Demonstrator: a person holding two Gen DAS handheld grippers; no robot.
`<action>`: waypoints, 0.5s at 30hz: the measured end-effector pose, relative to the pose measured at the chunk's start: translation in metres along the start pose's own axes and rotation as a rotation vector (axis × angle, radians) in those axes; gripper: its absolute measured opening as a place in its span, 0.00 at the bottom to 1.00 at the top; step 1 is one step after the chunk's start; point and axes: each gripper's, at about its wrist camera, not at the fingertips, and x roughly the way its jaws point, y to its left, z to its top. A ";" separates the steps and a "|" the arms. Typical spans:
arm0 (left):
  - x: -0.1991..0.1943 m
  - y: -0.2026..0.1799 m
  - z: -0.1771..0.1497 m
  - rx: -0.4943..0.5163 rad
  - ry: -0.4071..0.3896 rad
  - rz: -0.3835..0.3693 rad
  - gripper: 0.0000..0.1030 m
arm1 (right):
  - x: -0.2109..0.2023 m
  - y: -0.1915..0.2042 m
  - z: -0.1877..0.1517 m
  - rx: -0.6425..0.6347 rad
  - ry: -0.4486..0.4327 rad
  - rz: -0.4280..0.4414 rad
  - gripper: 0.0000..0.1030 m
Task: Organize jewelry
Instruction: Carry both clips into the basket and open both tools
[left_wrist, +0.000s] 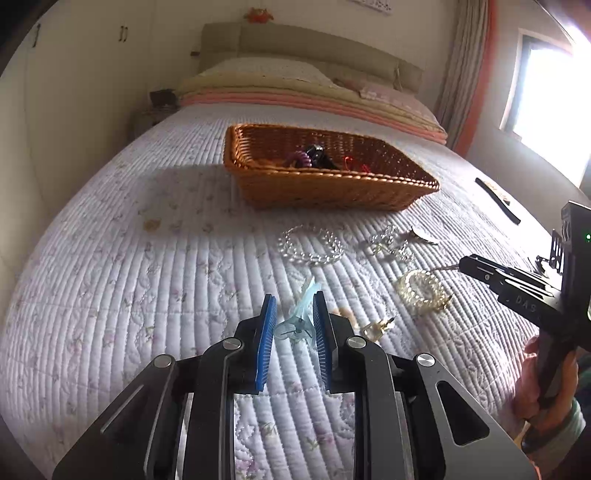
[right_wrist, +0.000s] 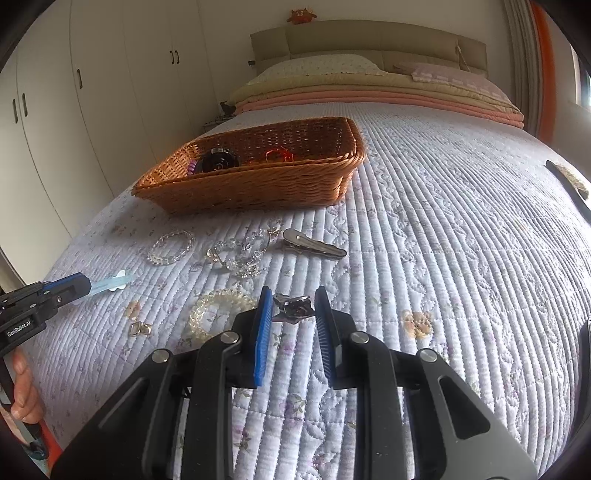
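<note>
A wicker basket (left_wrist: 328, 184) sits on the bed with a few pieces inside; it also shows in the right wrist view (right_wrist: 255, 184). My left gripper (left_wrist: 294, 306) is open around a pale blue hair clip (left_wrist: 301, 314) lying on the quilt; the clip also shows in the right wrist view (right_wrist: 110, 282). My right gripper (right_wrist: 293, 301) is open around a dark metal clip (right_wrist: 293, 308) on the quilt. A clear bead bracelet (left_wrist: 312, 243), a crystal piece (left_wrist: 391, 245) and a yellowish coil bracelet (left_wrist: 423, 290) lie between the grippers and the basket.
A silver hair clip (right_wrist: 314, 245) lies right of the crystal piece. Small gold rings (right_wrist: 139, 328) lie on the quilt near the left gripper. A dark strap (left_wrist: 496, 199) lies at the bed's right edge. Pillows and folded blankets (right_wrist: 380, 92) are at the headboard.
</note>
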 end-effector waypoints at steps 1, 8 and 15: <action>-0.001 0.000 0.001 0.000 -0.007 -0.001 0.18 | -0.002 0.000 0.001 0.002 -0.006 0.002 0.20; -0.008 0.000 0.012 -0.005 -0.044 -0.023 0.18 | -0.011 -0.002 0.007 0.011 -0.024 0.017 0.20; -0.008 0.001 0.023 -0.015 -0.062 -0.048 0.18 | -0.023 -0.004 0.018 0.017 -0.061 0.025 0.20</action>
